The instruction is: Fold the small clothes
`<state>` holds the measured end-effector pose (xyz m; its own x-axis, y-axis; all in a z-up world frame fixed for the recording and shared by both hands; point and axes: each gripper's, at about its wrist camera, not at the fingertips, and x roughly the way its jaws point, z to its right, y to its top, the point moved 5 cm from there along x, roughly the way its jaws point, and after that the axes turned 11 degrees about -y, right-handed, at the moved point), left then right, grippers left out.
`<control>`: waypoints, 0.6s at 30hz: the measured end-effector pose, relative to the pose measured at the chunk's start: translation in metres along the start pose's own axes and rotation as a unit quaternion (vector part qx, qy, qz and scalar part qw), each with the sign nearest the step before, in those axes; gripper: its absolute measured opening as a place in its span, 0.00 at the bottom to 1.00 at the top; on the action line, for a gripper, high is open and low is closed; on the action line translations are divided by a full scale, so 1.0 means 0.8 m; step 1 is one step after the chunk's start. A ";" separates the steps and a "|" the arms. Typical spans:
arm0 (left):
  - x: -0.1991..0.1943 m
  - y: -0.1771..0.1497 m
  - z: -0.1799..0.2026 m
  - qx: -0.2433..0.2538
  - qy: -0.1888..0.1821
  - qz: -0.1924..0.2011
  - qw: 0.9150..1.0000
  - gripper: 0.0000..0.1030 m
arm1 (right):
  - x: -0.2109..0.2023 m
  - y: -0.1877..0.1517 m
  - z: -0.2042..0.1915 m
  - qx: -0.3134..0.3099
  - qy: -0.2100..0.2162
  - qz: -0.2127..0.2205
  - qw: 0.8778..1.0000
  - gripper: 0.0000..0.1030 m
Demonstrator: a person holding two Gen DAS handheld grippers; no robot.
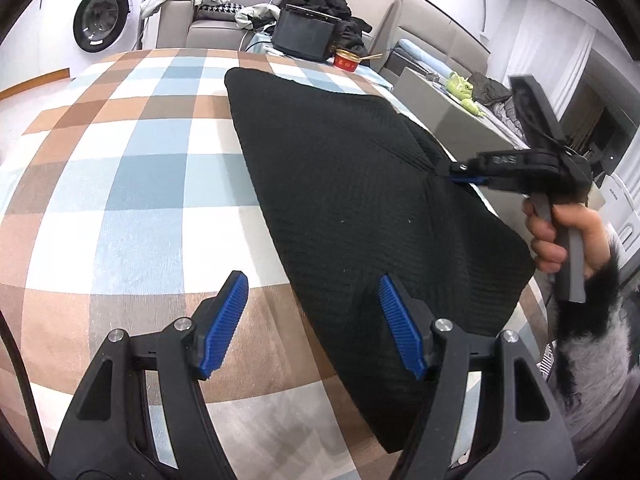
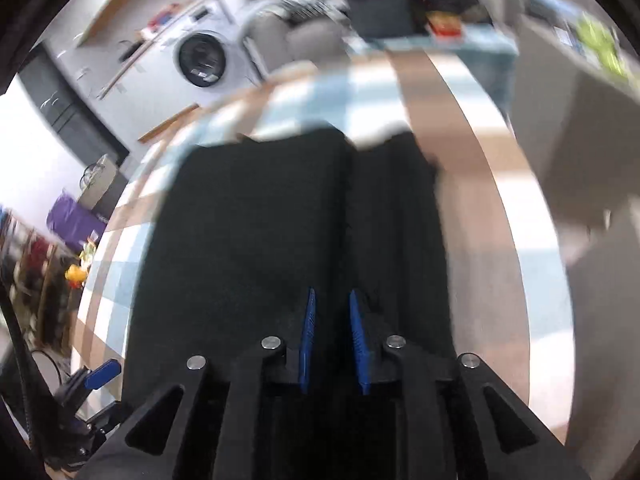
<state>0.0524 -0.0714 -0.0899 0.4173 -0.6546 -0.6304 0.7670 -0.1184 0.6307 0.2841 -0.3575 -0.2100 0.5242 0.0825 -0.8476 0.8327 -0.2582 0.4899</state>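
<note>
Gripping, it seems, black garment (image 1: 352, 184)

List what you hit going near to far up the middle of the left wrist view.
Left claw → black garment on the checked cloth → red bowl → black box → dark clothes pile.

The only lettering that shows with any clearness is a short raised marking on the black body of the right gripper (image 1: 460, 174) in the left wrist view, seen upside down and not surely readable. The washing machine (image 1: 106, 16) carries a small label and panel print, and the red bowl (image 1: 347, 63) some pale characters, all too small to read.
</note>
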 end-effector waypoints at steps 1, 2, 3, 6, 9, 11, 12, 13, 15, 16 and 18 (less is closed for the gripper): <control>0.000 0.000 0.000 -0.001 0.000 -0.001 1.000 0.64 | -0.008 -0.005 0.002 0.003 0.012 0.005 1.000 0.18; 0.000 0.000 0.001 -0.001 -0.001 -0.002 1.000 0.64 | -0.030 -0.017 0.004 0.002 0.028 0.016 0.999 0.23; 0.001 0.000 0.003 -0.001 -0.006 -0.004 1.000 0.64 | -0.043 -0.026 0.004 -0.005 0.032 0.024 0.999 0.32; 0.004 0.001 0.011 0.004 -0.016 -0.008 1.000 0.64 | -0.092 -0.070 0.004 -0.017 0.086 0.042 0.995 0.44; 0.009 -0.003 0.019 0.015 -0.018 -0.015 1.000 0.64 | -0.118 -0.119 0.001 -0.060 0.076 0.038 0.995 0.47; 0.013 -0.008 0.022 0.018 -0.014 -0.022 0.999 0.64 | -0.116 -0.144 -0.005 -0.082 0.066 0.023 0.994 0.48; 0.014 -0.010 0.022 0.019 -0.012 -0.026 0.999 0.64 | -0.112 -0.157 -0.001 -0.083 0.067 0.017 0.994 0.48; 0.016 -0.013 0.022 0.019 -0.011 -0.031 0.999 0.64 | -0.112 -0.166 0.000 -0.083 0.069 0.016 0.994 0.48; 0.018 -0.017 0.021 0.022 -0.003 -0.039 0.999 0.64 | -0.112 -0.177 -0.012 -0.091 0.067 0.024 0.993 0.32; 0.018 -0.019 0.020 0.024 0.000 -0.042 0.999 0.64 | -0.122 -0.184 -0.014 -0.101 0.074 0.028 0.992 0.20; 0.018 -0.020 0.019 0.029 0.006 -0.042 0.999 0.65 | -0.133 -0.187 -0.016 -0.115 0.078 0.037 0.990 0.09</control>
<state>0.0386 -0.0903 -0.1026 0.3580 -0.6319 -0.6874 0.7704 -0.2160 0.5999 0.1061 -0.3152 -0.1904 0.5910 0.2239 -0.7749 0.8006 -0.0453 0.5975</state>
